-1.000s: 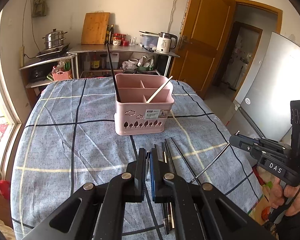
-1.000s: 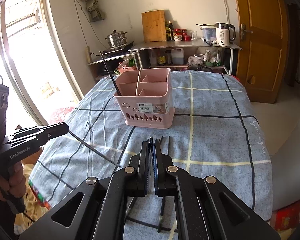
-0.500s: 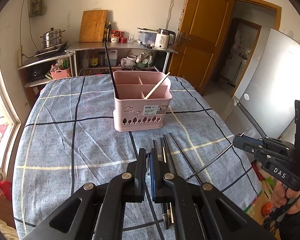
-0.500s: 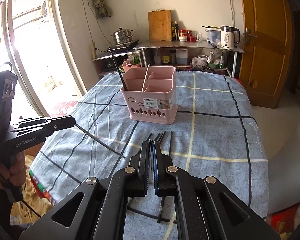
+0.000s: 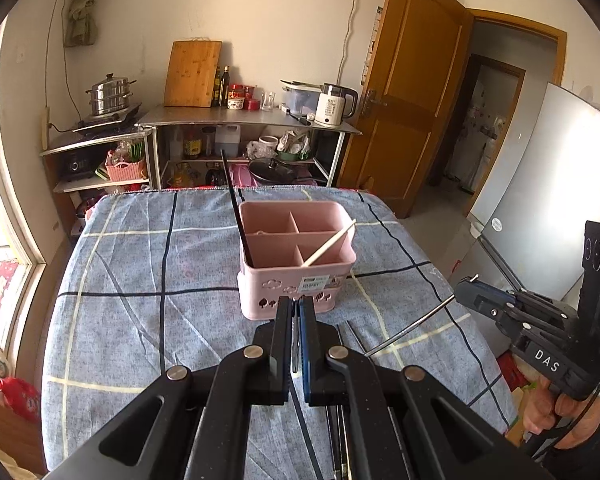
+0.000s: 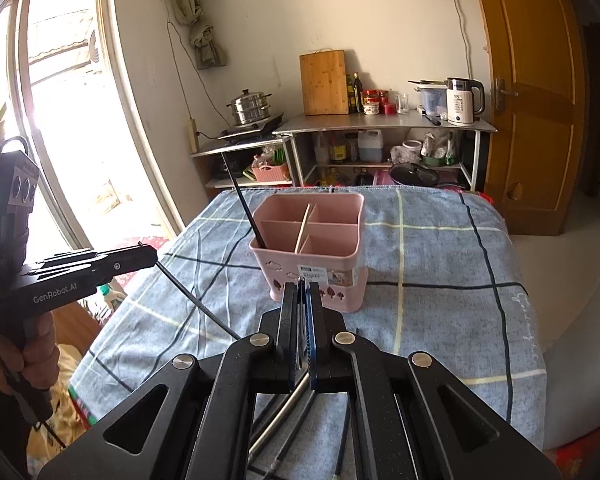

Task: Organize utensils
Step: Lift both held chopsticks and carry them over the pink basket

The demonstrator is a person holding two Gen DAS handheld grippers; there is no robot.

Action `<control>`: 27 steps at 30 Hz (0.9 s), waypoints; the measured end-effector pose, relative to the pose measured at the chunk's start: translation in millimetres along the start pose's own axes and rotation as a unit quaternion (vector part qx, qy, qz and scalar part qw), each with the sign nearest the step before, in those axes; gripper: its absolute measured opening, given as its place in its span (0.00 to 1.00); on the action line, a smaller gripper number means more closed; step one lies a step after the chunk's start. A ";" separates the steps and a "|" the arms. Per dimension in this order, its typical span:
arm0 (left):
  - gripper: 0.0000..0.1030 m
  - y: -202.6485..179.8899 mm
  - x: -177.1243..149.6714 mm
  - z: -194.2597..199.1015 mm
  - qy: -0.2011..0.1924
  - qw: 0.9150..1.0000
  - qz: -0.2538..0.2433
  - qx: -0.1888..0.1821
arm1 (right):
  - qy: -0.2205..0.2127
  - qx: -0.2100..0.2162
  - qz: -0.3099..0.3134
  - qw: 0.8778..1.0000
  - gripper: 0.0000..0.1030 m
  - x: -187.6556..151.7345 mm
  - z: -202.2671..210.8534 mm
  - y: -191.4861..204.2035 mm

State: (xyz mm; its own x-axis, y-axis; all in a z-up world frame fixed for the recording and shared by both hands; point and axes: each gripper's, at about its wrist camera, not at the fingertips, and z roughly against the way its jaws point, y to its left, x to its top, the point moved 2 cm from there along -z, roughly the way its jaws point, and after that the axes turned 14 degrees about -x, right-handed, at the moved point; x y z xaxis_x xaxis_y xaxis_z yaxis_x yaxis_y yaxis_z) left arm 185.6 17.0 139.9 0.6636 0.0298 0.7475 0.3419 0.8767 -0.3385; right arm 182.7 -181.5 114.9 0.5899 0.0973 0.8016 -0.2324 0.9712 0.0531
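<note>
Left gripper [image 5: 295, 312] w/ jaws clamped on a thin dark chopstick [image 6: 196, 304]; right gripper [image 6: 303, 292] jaws clamped on a slim silver metal chopstick [image 5: 410, 331]. Pink plastic divided utensil basket [image 5: 296, 260] stood mid-surface on blue checked cloth [image 5: 140, 300], holding one black stick [image 5: 236, 208] and one pale stick [image 5: 330, 243]. More chopsticks [image 6: 276, 420] lay near, below the grippers.
</note>
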 end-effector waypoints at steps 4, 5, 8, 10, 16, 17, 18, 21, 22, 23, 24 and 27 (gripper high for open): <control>0.03 1.4 26.6 3.4 -0.019 1.000 -0.005 0.004 | -0.020 0.005 -0.008 1.000 0.03 22.0 -5.1 4.4; 0.03 1.9 34.4 4.1 -0.024 1.000 -0.006 0.003 | -0.025 0.007 -0.011 1.000 0.03 28.1 -6.5 5.4; 0.03 3.7 54.5 3.6 -0.036 0.999 -0.006 0.006 | -0.038 0.011 -0.018 0.999 0.03 44.6 -11.7 8.6; 0.03 5.2 65.6 2.5 -0.042 0.999 -0.006 0.007 | -0.042 0.011 -0.021 0.999 0.03 55.3 -16.1 9.8; 0.03 12.9 92.3 -5.8 -0.054 0.998 -0.007 0.013 | -0.054 0.018 -0.033 0.998 0.03 75.0 -29.2 14.6; 0.03 15.8 95.4 -8.6 -0.054 0.998 -0.007 0.014 | -0.055 0.017 -0.034 0.998 0.03 77.3 -32.4 15.6; 0.03 17.8 97.5 -10.9 -0.055 0.998 -0.006 0.015 | -0.056 0.017 -0.035 0.998 0.03 79.1 -35.0 15.9; 0.03 25.2 101.0 -20.4 -0.054 0.998 -0.004 0.017 | -0.057 0.015 -0.037 0.998 0.03 82.8 -44.4 17.2; 0.03 27.1 101.5 -23.9 -0.053 0.998 -0.002 0.017 | -0.057 0.015 -0.038 0.998 0.03 83.4 -48.3 17.8; 0.03 30.3 101.2 -28.8 -0.050 0.999 0.000 0.018 | -0.056 0.014 -0.038 0.998 0.03 83.9 -51.8 18.3; 0.03 32.8 100.5 -32.7 -0.049 0.999 0.002 0.019 | -0.053 0.013 -0.039 0.998 0.03 83.4 -56.3 18.8; 0.03 40.9 94.5 -45.4 -0.041 0.999 0.008 0.020 | -0.044 0.011 -0.037 0.998 0.03 78.7 -68.1 20.7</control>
State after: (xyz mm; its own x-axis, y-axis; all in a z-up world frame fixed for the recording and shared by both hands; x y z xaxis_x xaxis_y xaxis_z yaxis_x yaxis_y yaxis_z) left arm 292.5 34.0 170.8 0.6110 0.0830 0.7872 0.3037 0.8938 -0.3300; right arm 277.0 -138.9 138.5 0.5365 0.0048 0.8439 -0.2076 0.9700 0.1265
